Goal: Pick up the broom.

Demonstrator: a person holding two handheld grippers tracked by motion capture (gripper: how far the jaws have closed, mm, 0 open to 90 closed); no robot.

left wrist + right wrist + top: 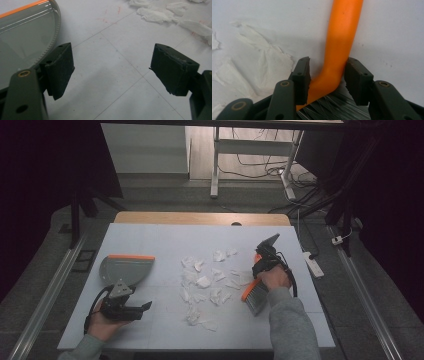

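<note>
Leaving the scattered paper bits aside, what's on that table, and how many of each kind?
Dustpan: 1
Brush: 1
Hand-held grippers: 2 (left gripper, jaws apart over bare table; right gripper, closed on the brush's orange handle)
Total: 4

Brush (342,37) handle showing glossy smooth orange plastic, bristles fine and grey. Dustpan (25,37) looking smooth grey plastic. Paper scraps (202,281) lying crumpled, white. Surface (112,62) appearing matt white.
</note>
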